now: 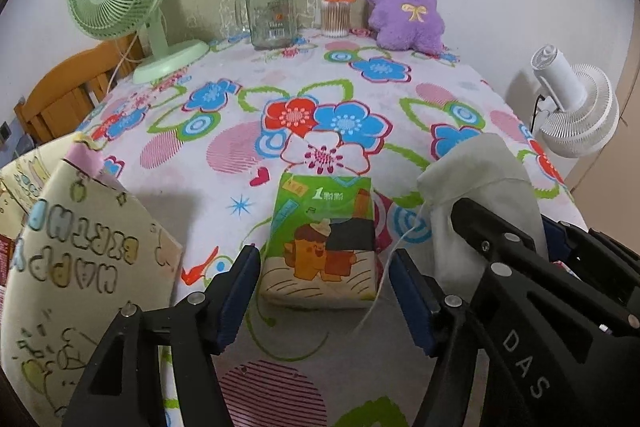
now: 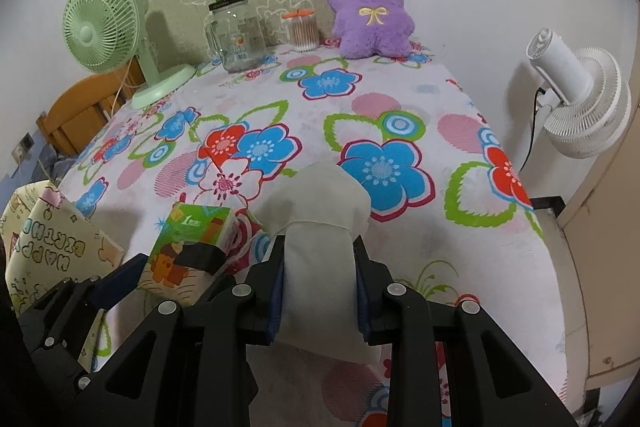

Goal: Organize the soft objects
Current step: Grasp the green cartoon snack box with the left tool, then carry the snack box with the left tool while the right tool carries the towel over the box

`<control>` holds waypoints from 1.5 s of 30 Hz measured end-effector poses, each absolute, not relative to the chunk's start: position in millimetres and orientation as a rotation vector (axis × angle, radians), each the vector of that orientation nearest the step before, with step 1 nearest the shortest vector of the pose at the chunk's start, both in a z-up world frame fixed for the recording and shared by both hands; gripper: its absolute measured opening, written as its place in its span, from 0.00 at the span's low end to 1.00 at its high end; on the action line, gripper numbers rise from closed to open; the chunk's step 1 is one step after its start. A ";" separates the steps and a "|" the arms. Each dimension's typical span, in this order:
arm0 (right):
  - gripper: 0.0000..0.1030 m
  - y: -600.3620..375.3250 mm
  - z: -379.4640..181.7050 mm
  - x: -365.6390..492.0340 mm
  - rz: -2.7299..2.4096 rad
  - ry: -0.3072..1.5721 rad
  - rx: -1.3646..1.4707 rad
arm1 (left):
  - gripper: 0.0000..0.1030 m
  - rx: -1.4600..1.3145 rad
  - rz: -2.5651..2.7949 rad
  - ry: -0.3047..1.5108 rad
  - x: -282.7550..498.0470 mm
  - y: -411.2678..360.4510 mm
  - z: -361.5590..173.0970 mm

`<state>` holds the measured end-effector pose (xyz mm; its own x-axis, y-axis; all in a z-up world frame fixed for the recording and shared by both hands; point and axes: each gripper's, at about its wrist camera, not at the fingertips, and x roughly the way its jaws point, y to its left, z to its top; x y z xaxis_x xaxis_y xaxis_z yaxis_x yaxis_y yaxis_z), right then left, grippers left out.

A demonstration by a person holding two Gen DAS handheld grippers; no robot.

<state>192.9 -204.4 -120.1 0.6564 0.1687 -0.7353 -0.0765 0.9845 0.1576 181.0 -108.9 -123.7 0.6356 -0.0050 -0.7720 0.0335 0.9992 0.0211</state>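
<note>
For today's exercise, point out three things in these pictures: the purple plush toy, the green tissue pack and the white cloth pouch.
purple plush toy (image 1: 404, 7): left wrist view, on its belly by the yellow bow.
green tissue pack (image 1: 324, 247): left wrist view, on the printed top face.
white cloth pouch (image 2: 320, 267): right wrist view, on the cloth between the jaws.

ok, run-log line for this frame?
left gripper: open, straddling green tissue pack | right gripper: shut on white cloth pouch | gift bag: beside

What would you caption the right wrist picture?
Right tool shut on a white cloth pouch above the flowered tablecloth.
</note>
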 end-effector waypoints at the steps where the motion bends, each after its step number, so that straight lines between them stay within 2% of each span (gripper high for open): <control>1: 0.31 -204.0 -121.2 193.6 0.139 0.847 0.116 | 0.58 0.036 -0.022 0.887 181.8 -108.8 -124.9; 2: 0.31 -203.2 -122.1 194.4 0.139 0.849 0.115 | 0.54 0.037 -0.022 0.891 182.0 -108.7 -125.5; 8: 0.31 -200.6 -122.6 195.2 0.140 0.848 0.109 | 0.52 0.040 -0.035 0.888 178.0 -108.6 -124.9; 45: 0.31 -189.4 -53.7 100.3 0.099 0.712 0.084 | 0.51 0.050 -0.099 0.741 89.9 -97.1 -60.1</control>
